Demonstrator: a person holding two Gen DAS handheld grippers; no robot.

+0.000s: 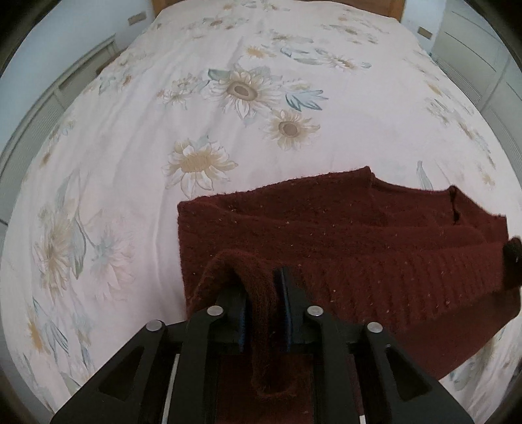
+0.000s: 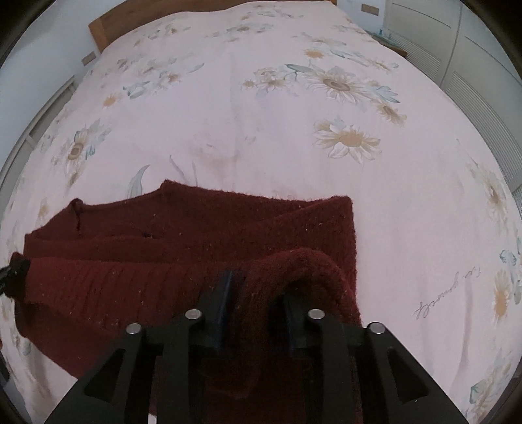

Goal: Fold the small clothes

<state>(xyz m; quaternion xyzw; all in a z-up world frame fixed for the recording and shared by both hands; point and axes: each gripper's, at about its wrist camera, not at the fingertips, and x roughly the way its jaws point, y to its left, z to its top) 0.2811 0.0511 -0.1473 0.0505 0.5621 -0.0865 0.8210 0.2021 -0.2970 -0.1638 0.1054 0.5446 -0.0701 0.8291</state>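
A dark red knitted sweater (image 1: 342,234) lies partly folded on the floral bedspread (image 1: 195,107). My left gripper (image 1: 263,287) is shut on the sweater's near left edge, which bunches up between the pads and hangs down behind them. My right gripper (image 2: 257,287) is shut on the sweater (image 2: 182,234) at its near right corner, with cloth draped over the right finger. Both hold the near ribbed edge lifted over the part lying flat. The right gripper's tip shows at the far right of the left wrist view (image 1: 512,261).
The bed fills both views, with a wooden headboard (image 2: 107,22) at the far end. White louvred cupboard doors (image 2: 473,65) stand along the bed's right side and panelling (image 1: 42,107) along its left.
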